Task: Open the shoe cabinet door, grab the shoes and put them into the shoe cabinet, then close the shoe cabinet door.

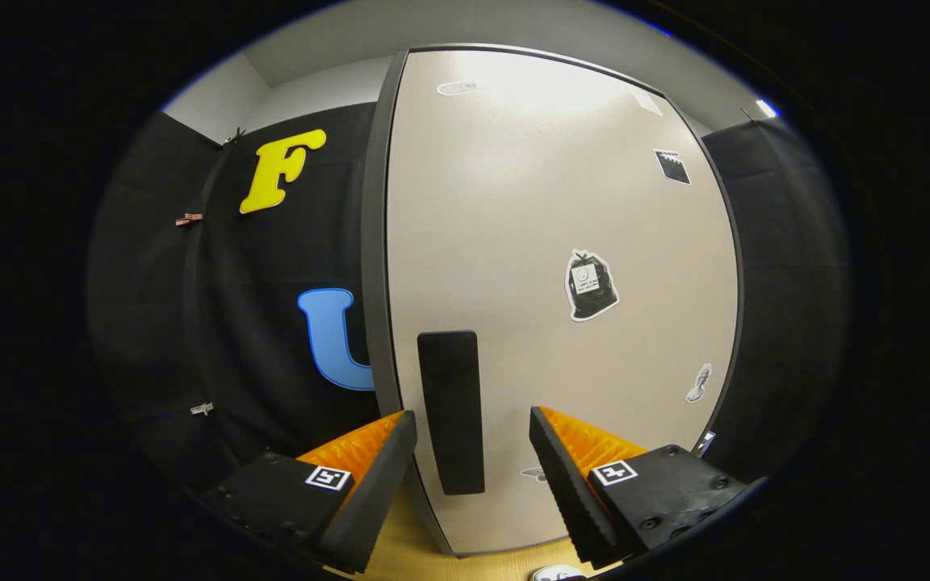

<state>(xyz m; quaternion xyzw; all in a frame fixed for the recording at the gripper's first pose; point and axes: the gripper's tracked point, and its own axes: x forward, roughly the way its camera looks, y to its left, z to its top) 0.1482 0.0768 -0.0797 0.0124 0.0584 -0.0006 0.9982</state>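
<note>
The shoe cabinet's pale beige door (562, 210) stands shut and upright straight ahead of me, framed by a dark grey edge. A tall black handle (452, 411) is fixed near the door's left edge, low down. My gripper (473, 424) is open, its orange and black fingers (384, 452) standing either side of the handle, which lies just beyond and between the tips. Nothing is held. Several stickers dot the door, the largest a black bag picture (591, 284).
A light wooden floor (408, 549) runs under the cabinet's bottom edge. Black cloth wall hangs to the left of the cabinet and to its right. A small white object (555, 574) peeks in on the floor below the right finger.
</note>
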